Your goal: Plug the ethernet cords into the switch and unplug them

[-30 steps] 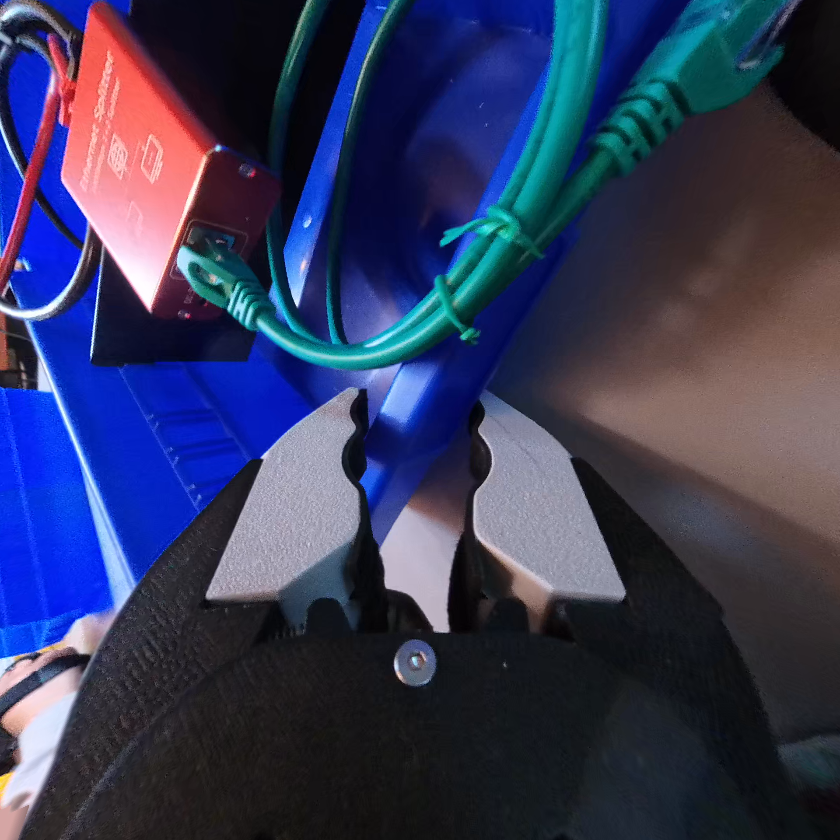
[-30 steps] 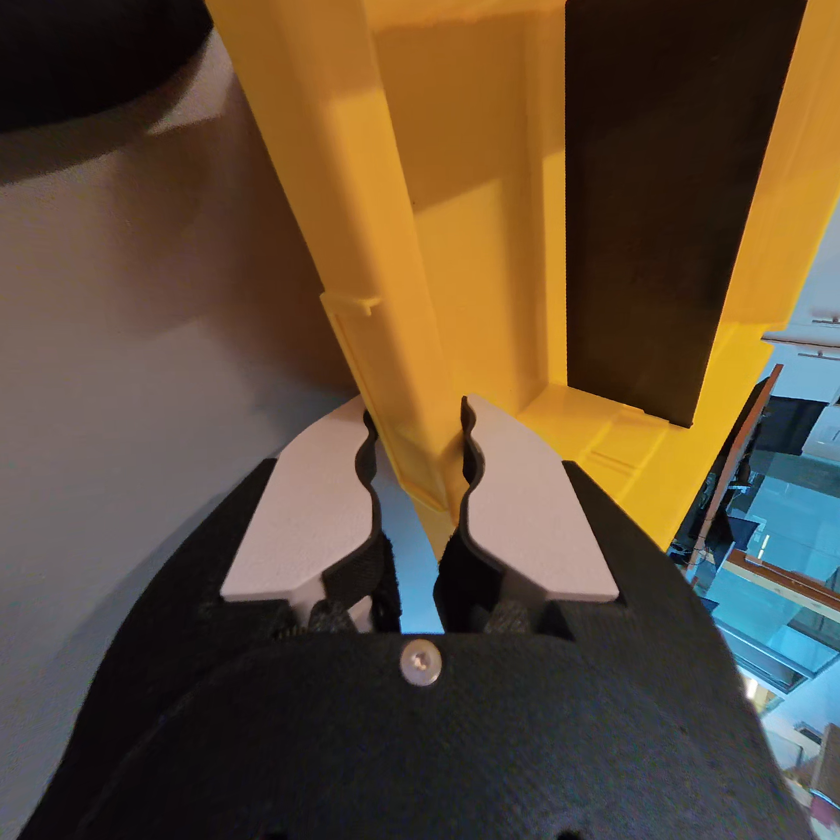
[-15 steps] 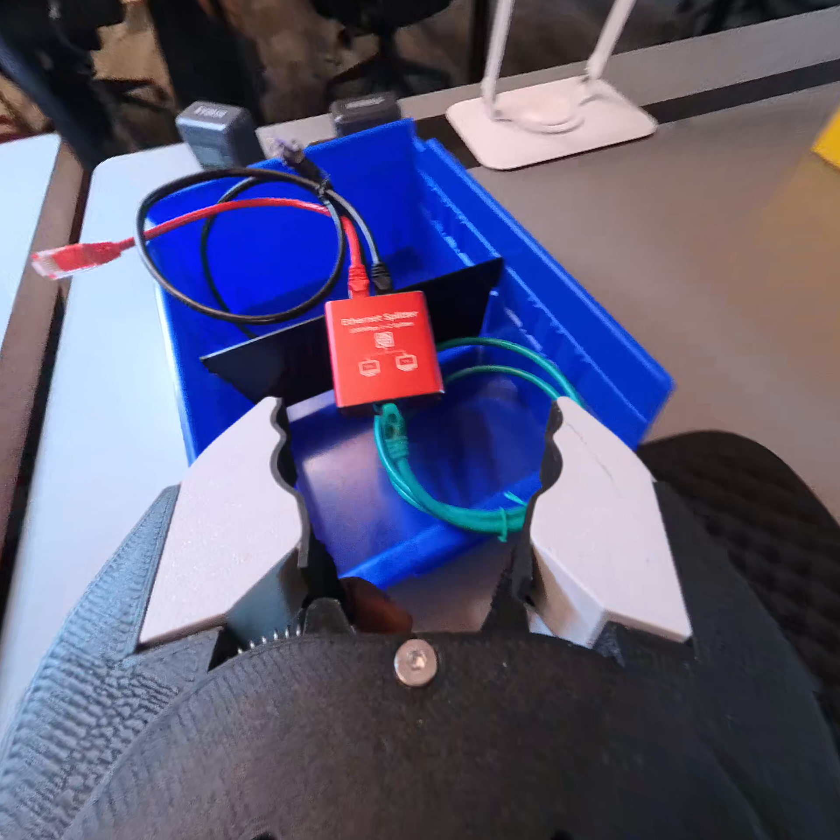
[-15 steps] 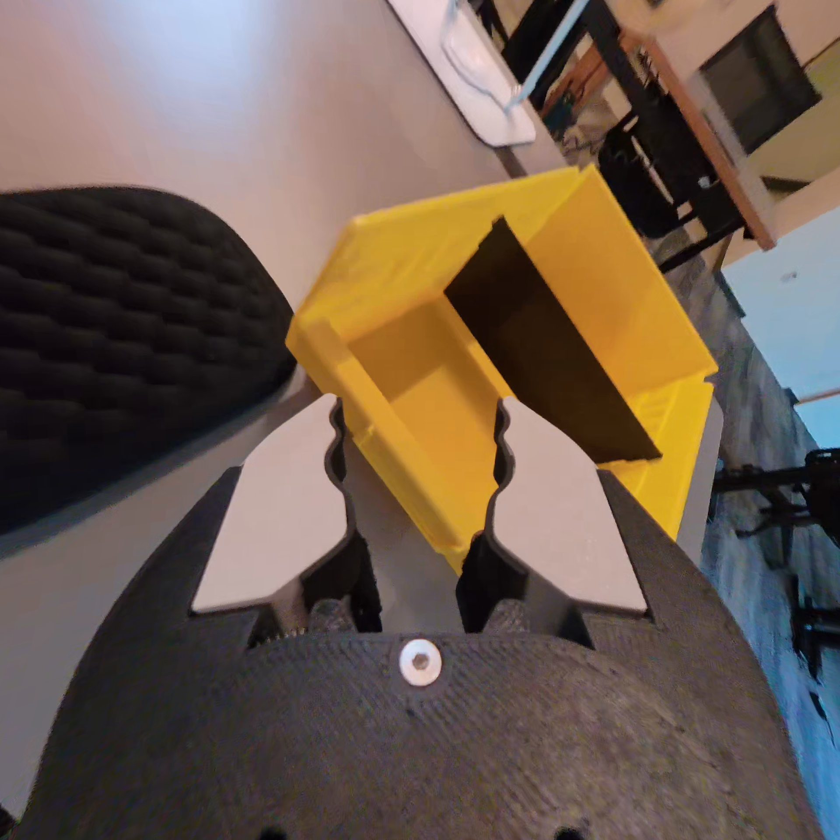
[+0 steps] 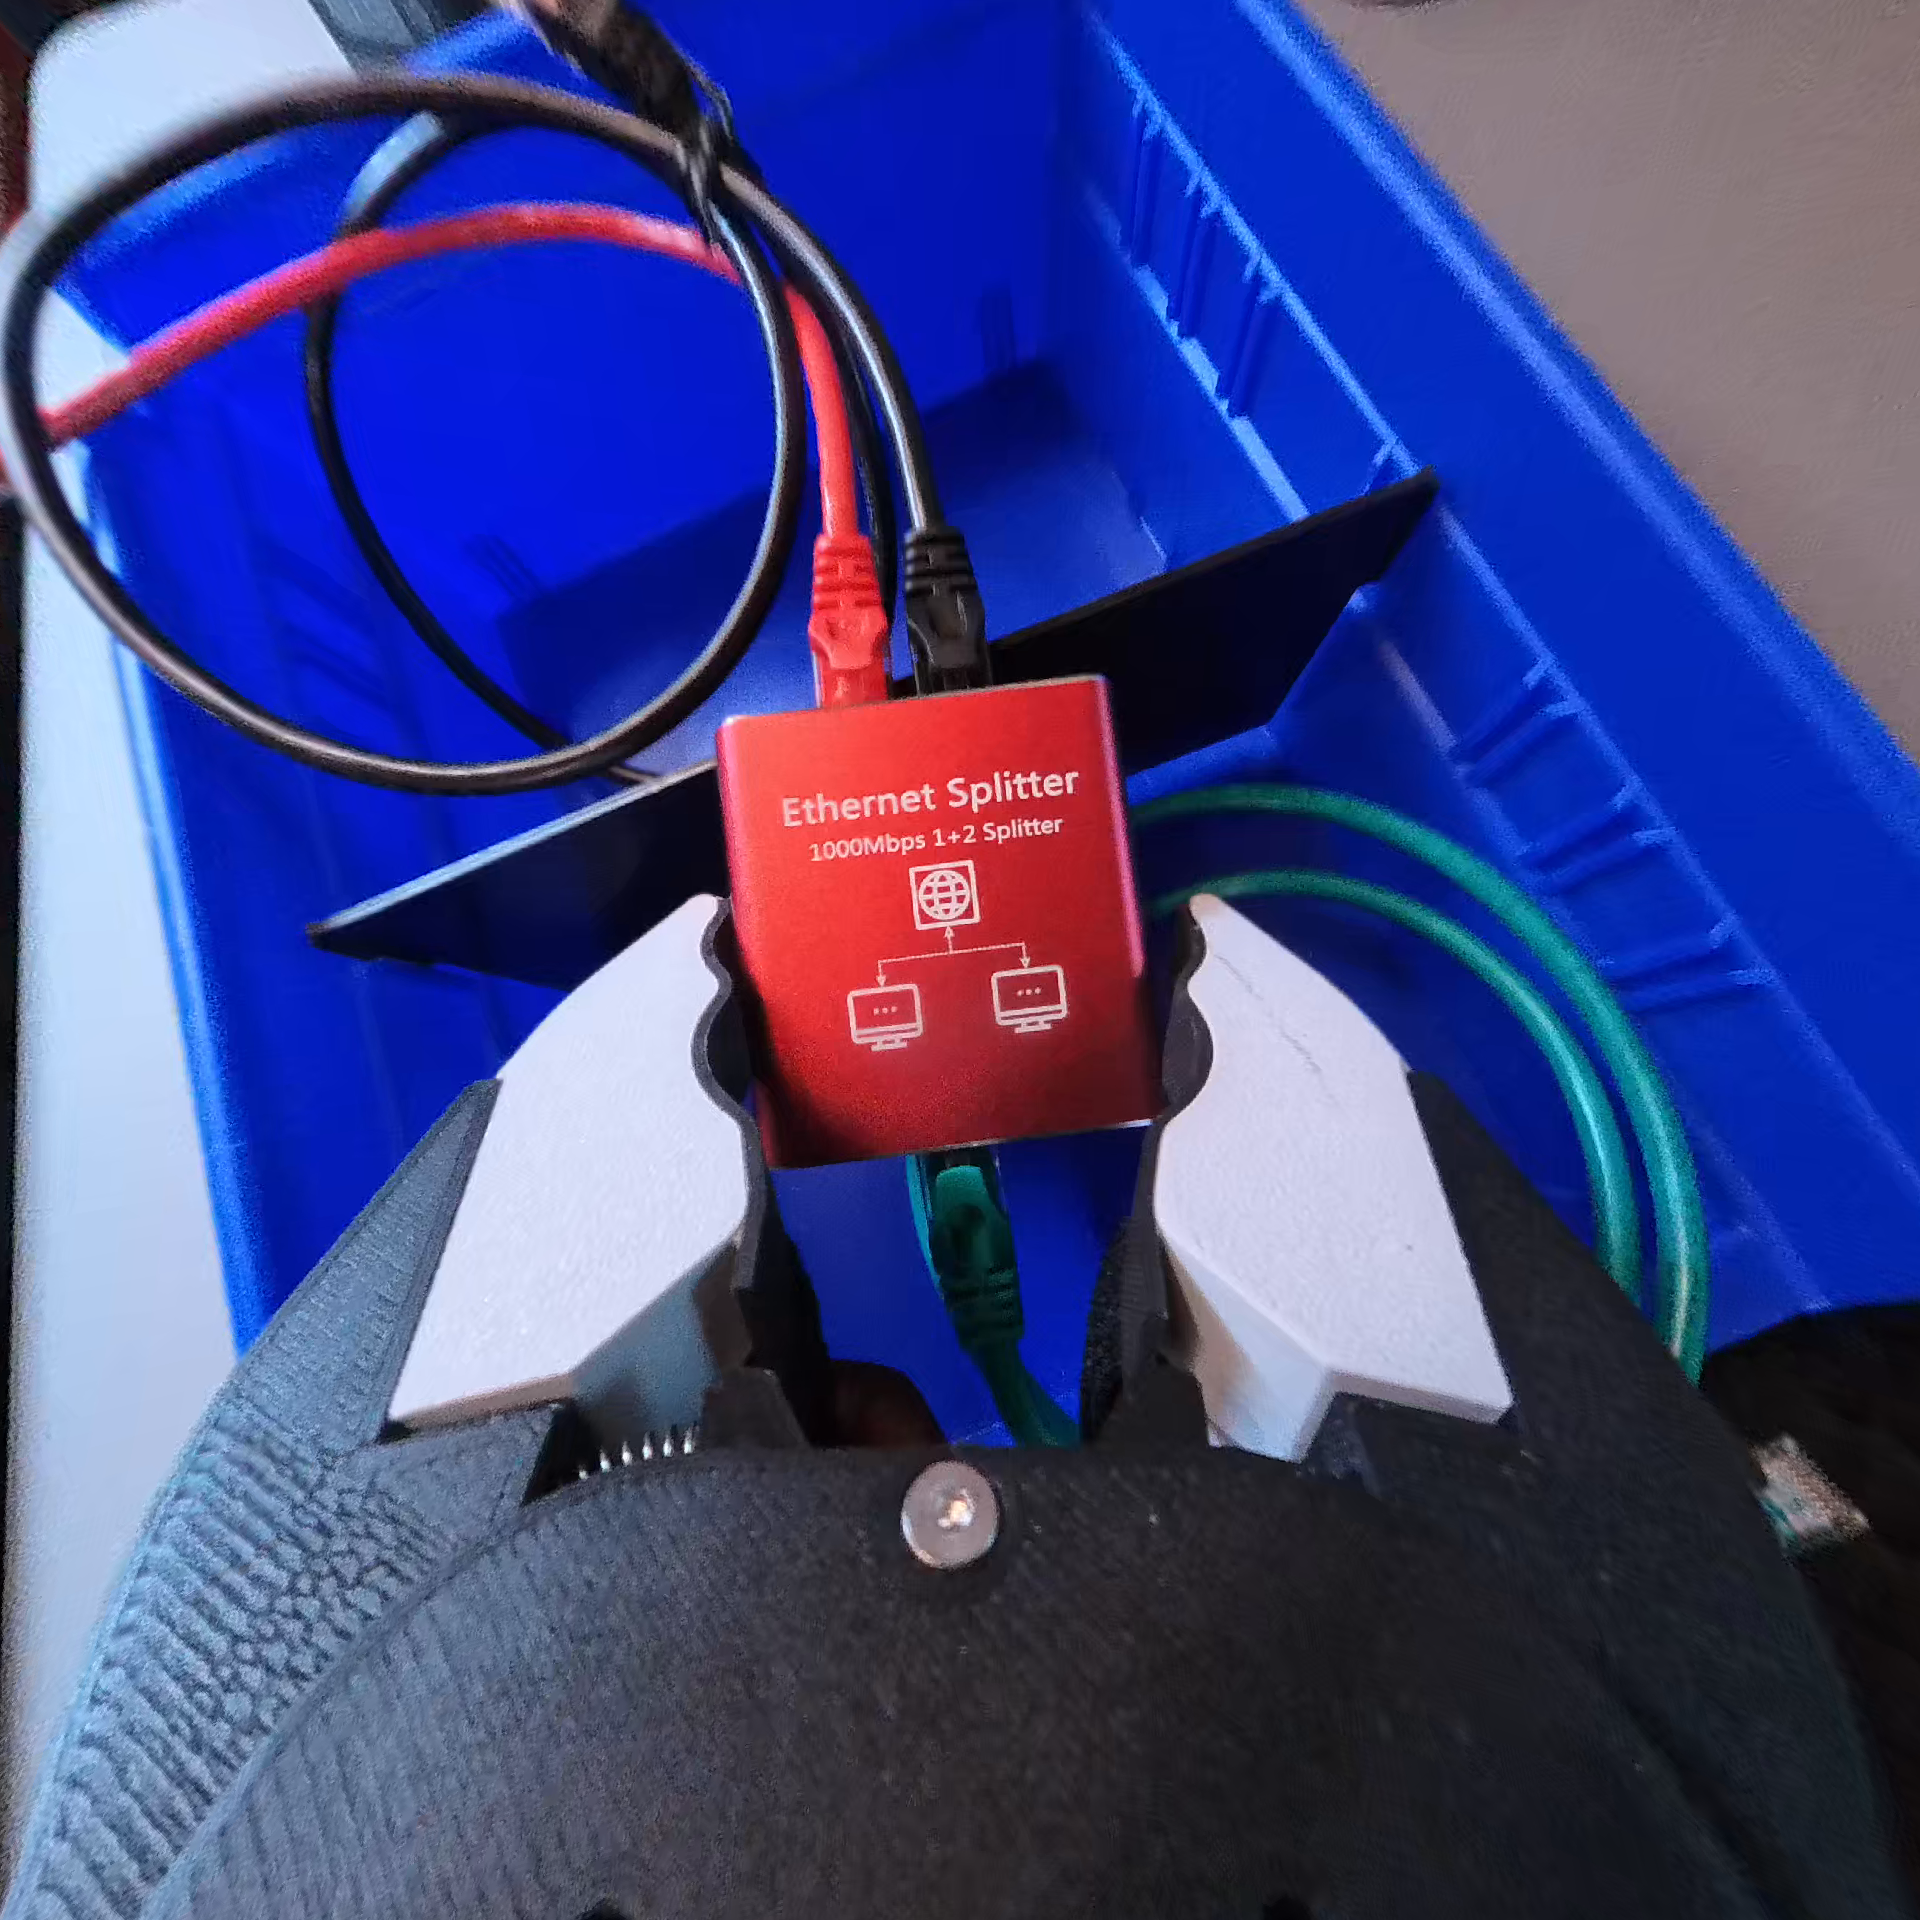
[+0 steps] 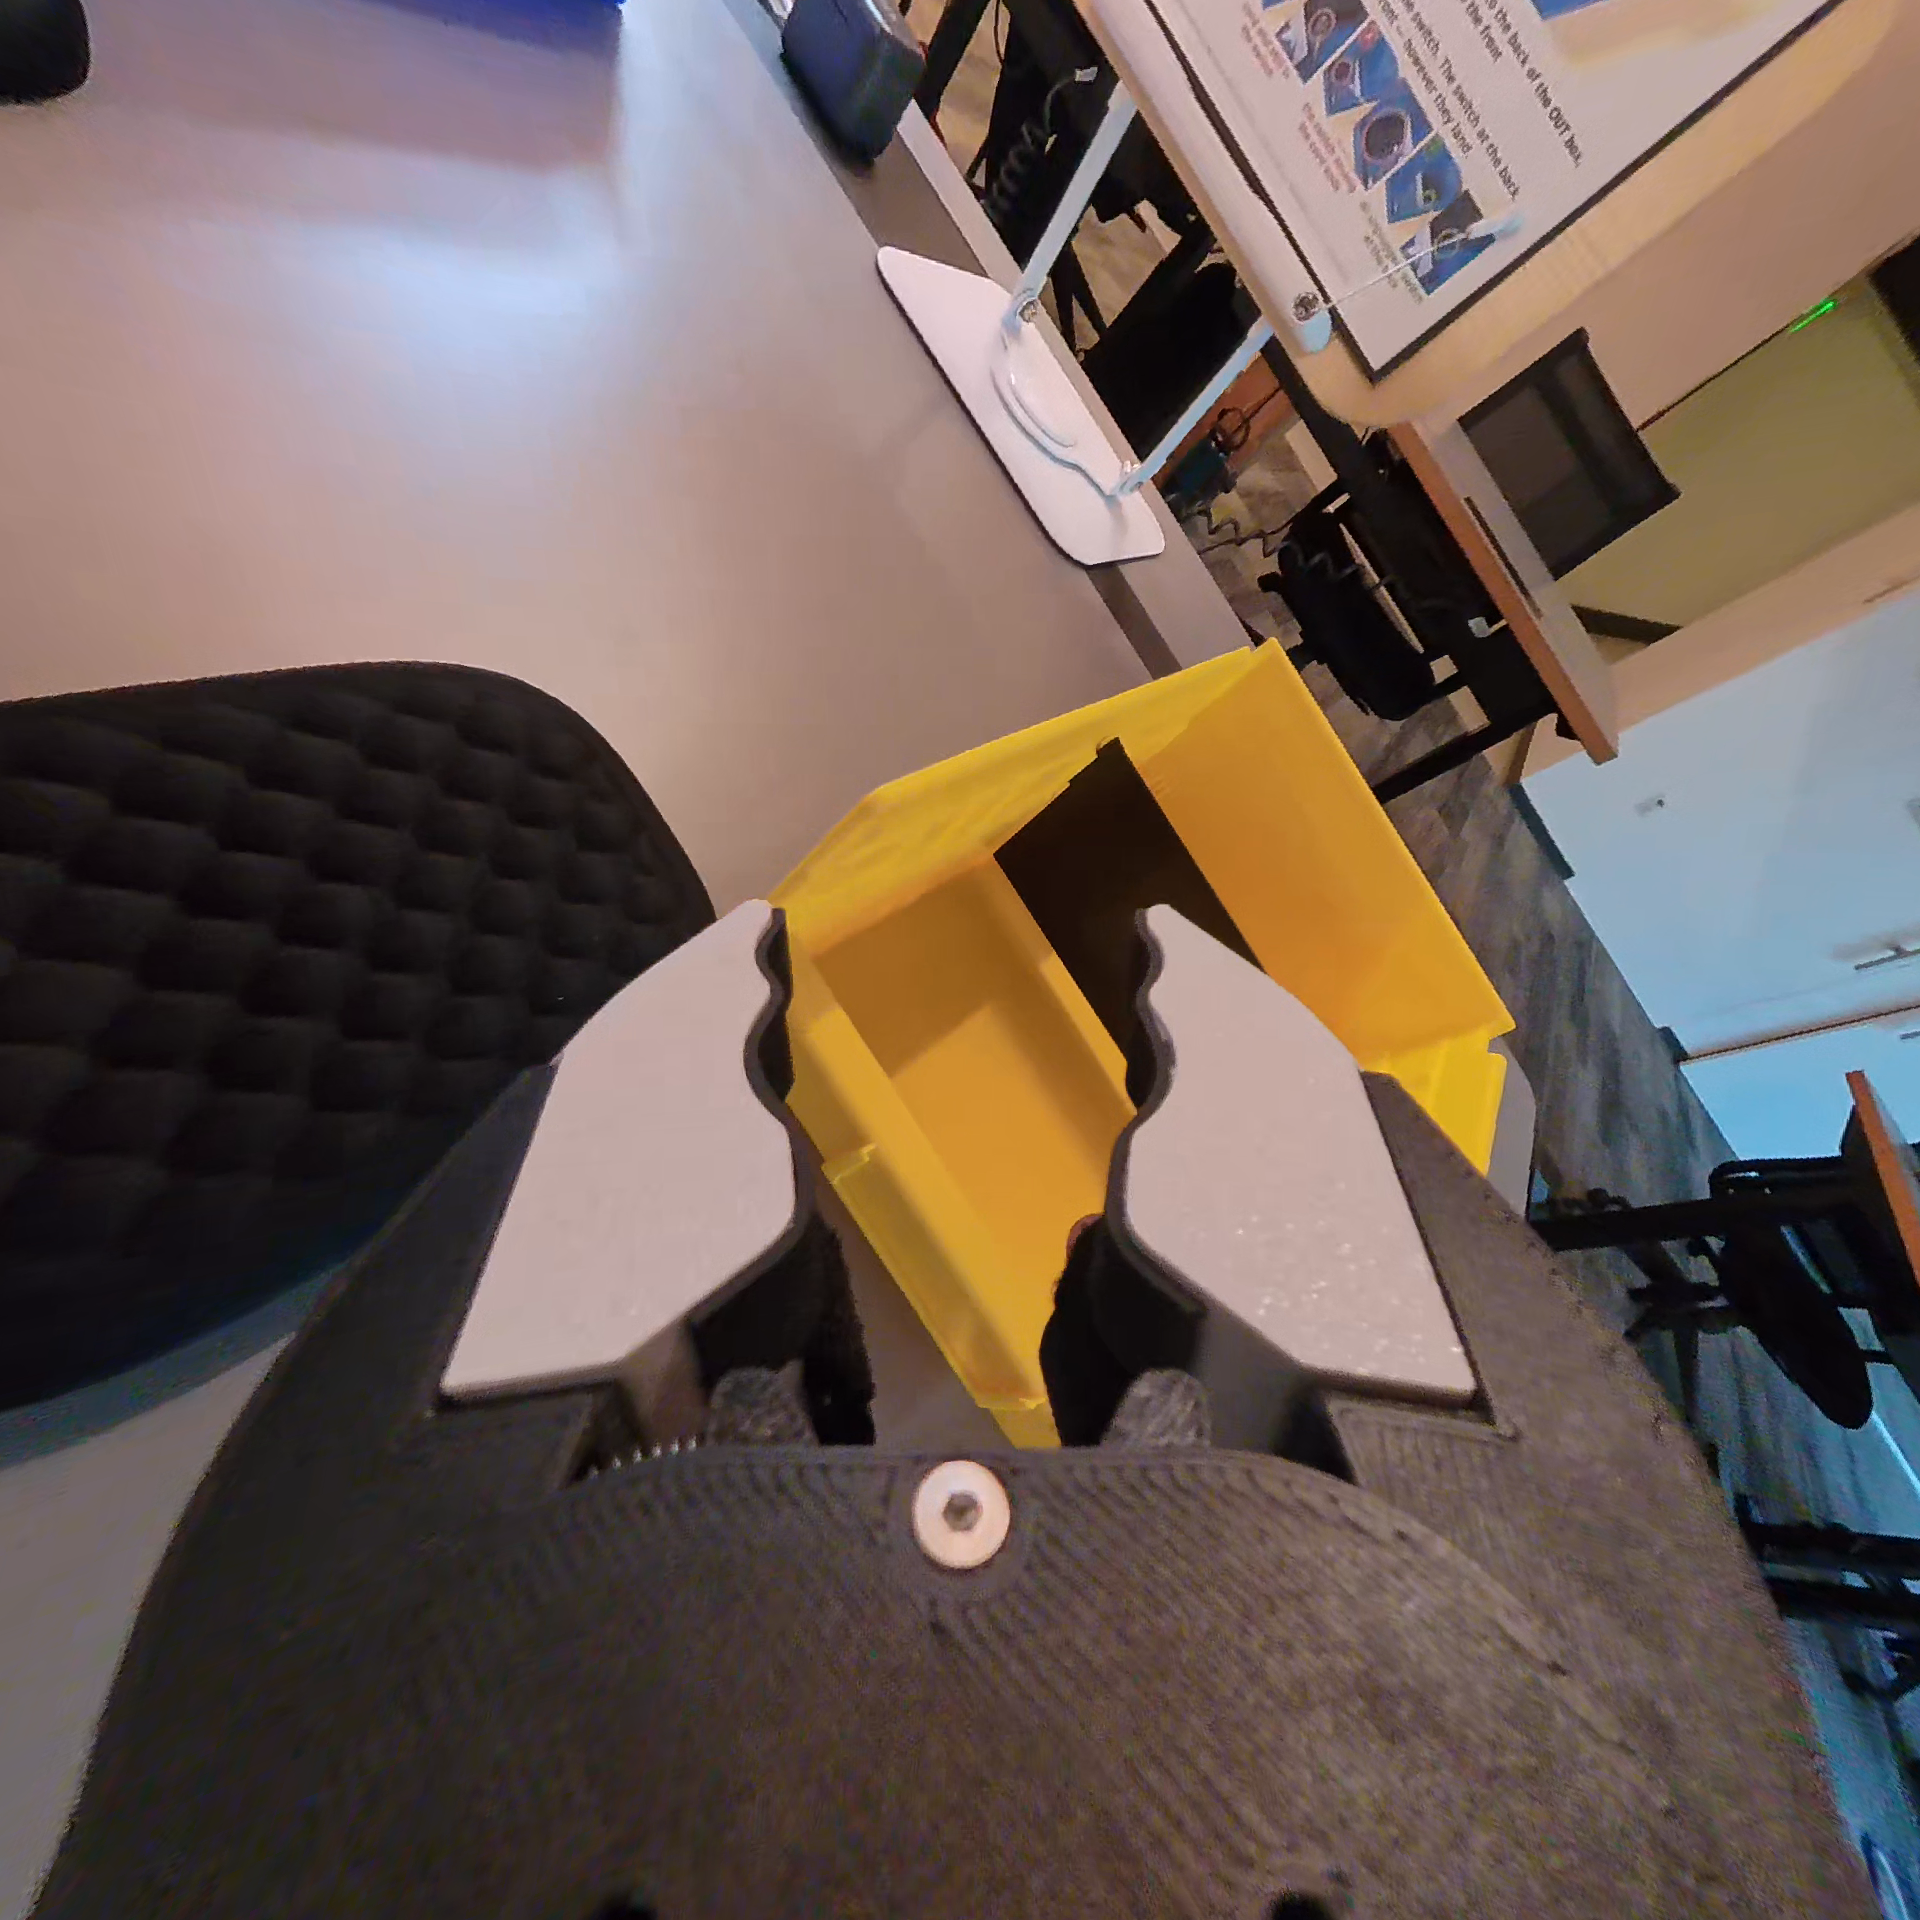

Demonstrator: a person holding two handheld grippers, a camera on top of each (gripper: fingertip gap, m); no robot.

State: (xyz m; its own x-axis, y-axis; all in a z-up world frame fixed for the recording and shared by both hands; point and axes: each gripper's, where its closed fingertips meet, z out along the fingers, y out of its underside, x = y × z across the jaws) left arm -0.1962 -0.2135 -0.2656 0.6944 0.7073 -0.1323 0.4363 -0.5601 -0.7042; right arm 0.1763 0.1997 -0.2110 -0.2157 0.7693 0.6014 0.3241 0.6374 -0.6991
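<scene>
In the left wrist view a red switch box (image 5: 935, 935) rests on a black divider (image 5: 1195, 644) inside a blue bin (image 5: 1507, 727). A red cord (image 5: 847, 613) and a black cord (image 5: 940, 603) are plugged into its far end. A green cord (image 5: 971, 1247) is plugged into its near end. My left gripper (image 5: 956, 914) is open and straddles the box. Its pads sit close beside the box's sides, and a thin gap shows at the right pad. My right gripper (image 6: 961, 925) is open and empty, above the near end of a yellow bin (image 6: 1299, 883).
The yellow bin holds only a black divider (image 6: 1101, 831). A black padded mat (image 6: 260, 935) lies on the grey table to its left. A white lamp base (image 6: 1018, 405) stands at the table's far edge. The green cord loops along the blue bin's right wall (image 5: 1621, 1091). Spacing between my two grippers at the tips: around 55 cm.
My left gripper let go of the blue bin's rim, opened wide, then moved in around the switch box with the jaws narrowing. My right gripper released the yellow bin's rim and drew back.
</scene>
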